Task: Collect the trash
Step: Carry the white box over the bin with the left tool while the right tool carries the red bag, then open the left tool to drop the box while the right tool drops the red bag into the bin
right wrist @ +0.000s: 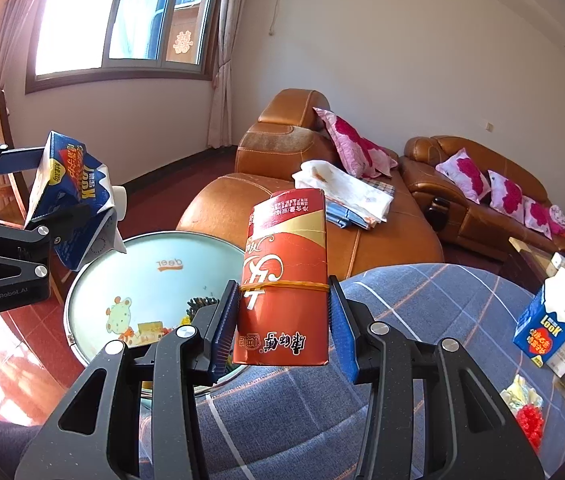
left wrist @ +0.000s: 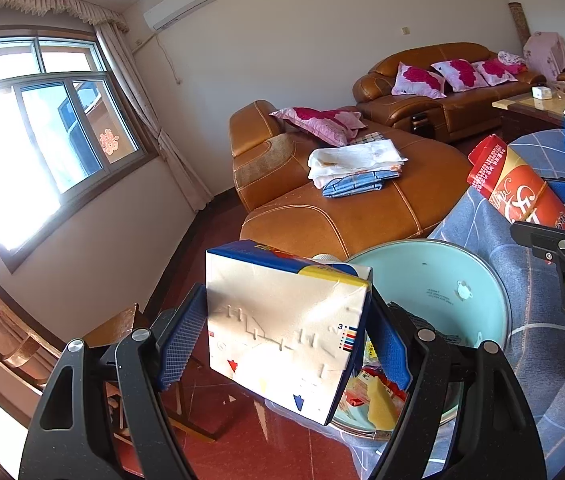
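Observation:
My left gripper [left wrist: 282, 336] is shut on a blue and white milk carton [left wrist: 286, 324], held in the air over the near rim of a pale blue basin [left wrist: 434, 276] that holds wrappers. The carton also shows in the right wrist view [right wrist: 70, 196], above the basin [right wrist: 150, 280]. My right gripper [right wrist: 284, 320] is shut on a red box with a rubber band [right wrist: 286, 280], held above the blue checked tablecloth [right wrist: 422, 312] beside the basin. The red box shows in the left wrist view [left wrist: 518, 184].
A second blue carton [right wrist: 550, 324] stands on the table at the right with wrappers [right wrist: 526, 412] near it. Brown leather sofas [right wrist: 322, 216] with folded cloths and pink cushions stand behind. A wooden chair [left wrist: 10, 332] is at the left.

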